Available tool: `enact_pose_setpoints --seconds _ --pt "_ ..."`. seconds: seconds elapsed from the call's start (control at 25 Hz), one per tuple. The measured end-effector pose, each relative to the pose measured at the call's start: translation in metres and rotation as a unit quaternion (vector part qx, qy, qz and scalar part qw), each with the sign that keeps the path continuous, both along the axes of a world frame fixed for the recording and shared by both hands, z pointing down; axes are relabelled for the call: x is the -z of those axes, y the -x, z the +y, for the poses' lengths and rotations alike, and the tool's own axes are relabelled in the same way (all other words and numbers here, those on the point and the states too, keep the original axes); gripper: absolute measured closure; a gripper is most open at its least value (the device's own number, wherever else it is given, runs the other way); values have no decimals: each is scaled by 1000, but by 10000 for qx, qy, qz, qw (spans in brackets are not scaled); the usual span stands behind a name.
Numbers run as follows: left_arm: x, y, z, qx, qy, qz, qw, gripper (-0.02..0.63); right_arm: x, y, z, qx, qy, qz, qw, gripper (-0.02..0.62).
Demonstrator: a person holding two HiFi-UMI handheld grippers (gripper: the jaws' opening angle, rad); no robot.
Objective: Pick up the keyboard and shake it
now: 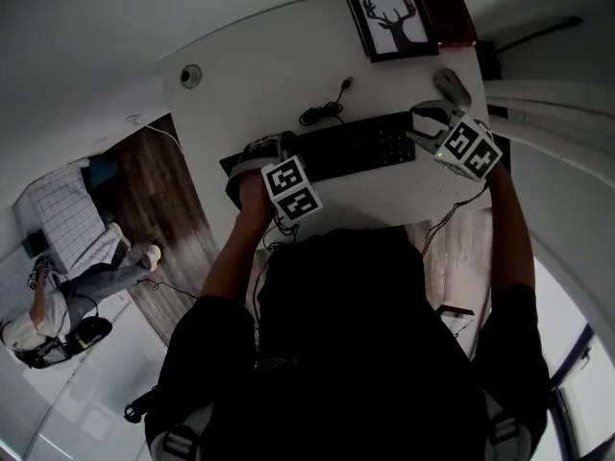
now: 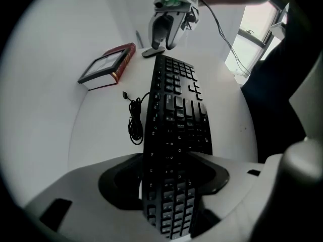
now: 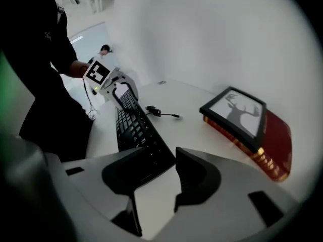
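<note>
A black keyboard (image 1: 356, 147) lies lengthwise along the front part of the white table (image 1: 250, 75). My left gripper (image 1: 261, 157) is at its left end. In the left gripper view the keyboard (image 2: 176, 120) runs straight between the jaws of that gripper (image 2: 169, 180), which are shut on it. My right gripper (image 1: 428, 123) is at the keyboard's right end. In the right gripper view its jaws (image 3: 161, 175) stand open with bare table between them. The keyboard's end (image 3: 133, 127) lies just ahead of the left jaw, apart from the pads.
A framed deer picture (image 1: 389, 17) rests on a red book (image 1: 452, 12) at the table's far edge. A grey mouse (image 1: 452, 86) lies beyond the right gripper, and a coiled black cable (image 1: 322, 113) lies behind the keyboard. A person (image 1: 58, 286) sits on the floor at left.
</note>
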State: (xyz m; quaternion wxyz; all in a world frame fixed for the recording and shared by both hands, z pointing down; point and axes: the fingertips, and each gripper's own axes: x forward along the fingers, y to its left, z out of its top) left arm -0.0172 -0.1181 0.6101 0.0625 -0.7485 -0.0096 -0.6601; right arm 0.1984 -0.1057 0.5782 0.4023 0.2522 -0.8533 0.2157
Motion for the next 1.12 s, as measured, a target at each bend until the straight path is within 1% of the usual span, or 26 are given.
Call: enact_pose_setpoints --seconds 0.04,0.12,0.2,0.32,0.44,0.52,0.56,0.6,0.68,0.72,0.76,0.84,0.96,1.04,1.12 --pt "0 0 2 15 -25 -2 10000 347 0 4 -3 439 153 124 9988 416" --pt "1 0 5 74 -60 27 10000 347 -2 9 -7 1290 358 569 9894 414" --pt "3 1 9 148 -120 70 9998 346 -7 17 -6 1986 574 899 9742 413" --pt "4 4 15 250 -202 55 9995 346 -21 36 2 2796 972 1039 9495 385" --pt "4 4 19 247 -233 28 9994 346 -35 44 5 3259 1348 1158 9286 377" --pt "4 4 21 227 -280 49 9993 345 -38 46 5 3366 1572 1185 9208 367" --pt "4 5 22 227 -324 64 9992 347 -38 47 7 3426 1670 1177 9170 371" --pt "4 5 23 237 -363 72 9990 346 -38 48 10 3524 1728 1166 9123 383" --pt "3 6 24 241 -431 53 9988 345 -35 49 16 3780 1644 1164 9036 403" --pt "3 5 24 231 -452 47 9987 345 -32 49 18 3859 1534 1179 9020 405" --pt "3 4 25 221 -439 69 9988 345 -30 49 19 3875 1414 1200 9030 407" --pt "6 -1 31 194 -360 183 9990 343 -27 47 24 3773 1176 1253 9100 407" --pt "14 -1 36 206 -385 351 9984 342 -22 45 34 3574 859 1380 9197 407" --pt "23 6 36 411 -374 490 9973 342 -17 45 39 3497 633 1491 9228 408" --pt "33 21 31 661 -297 608 9955 342 -15 46 42 3451 429 1609 9237 408"
